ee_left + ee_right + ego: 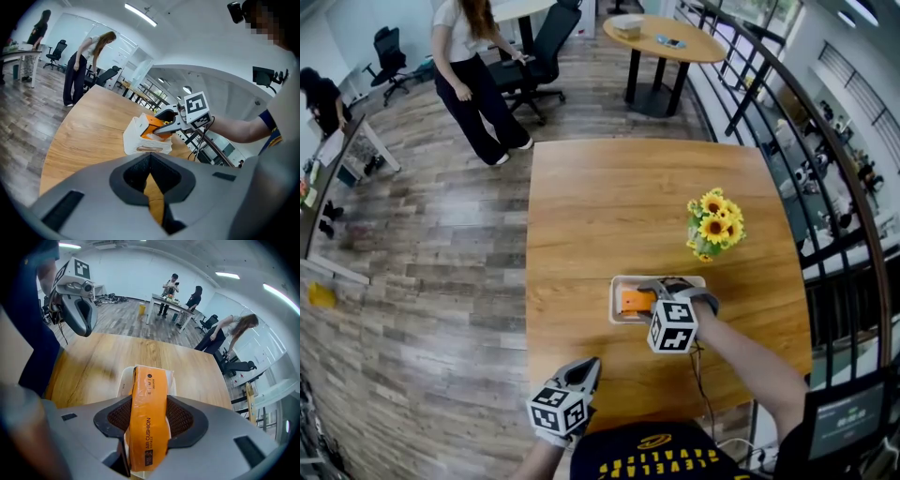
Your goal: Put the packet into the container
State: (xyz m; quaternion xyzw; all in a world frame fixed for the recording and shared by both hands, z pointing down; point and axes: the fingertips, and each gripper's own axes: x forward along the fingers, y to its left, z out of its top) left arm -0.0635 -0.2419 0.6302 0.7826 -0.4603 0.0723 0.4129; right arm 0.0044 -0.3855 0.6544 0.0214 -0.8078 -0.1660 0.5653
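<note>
An orange packet [149,420] stands upright between the jaws of my right gripper [649,292], which is shut on it. The packet's lower end hangs over, or just inside, a white rectangular container [619,315] on the wooden table [609,206]. From the left gripper view I see the same container [136,140] with the orange packet [151,125] tilted into it and the right gripper [169,123] above. My left gripper [592,366] hovers at the table's near edge, shut with nothing in it, apart from the container.
A small pot of sunflowers [715,225] stands just beyond the container to the right. A railing [825,169] runs along the table's right side. A person [473,66] stands by office chairs past the far end, near a round table [664,42].
</note>
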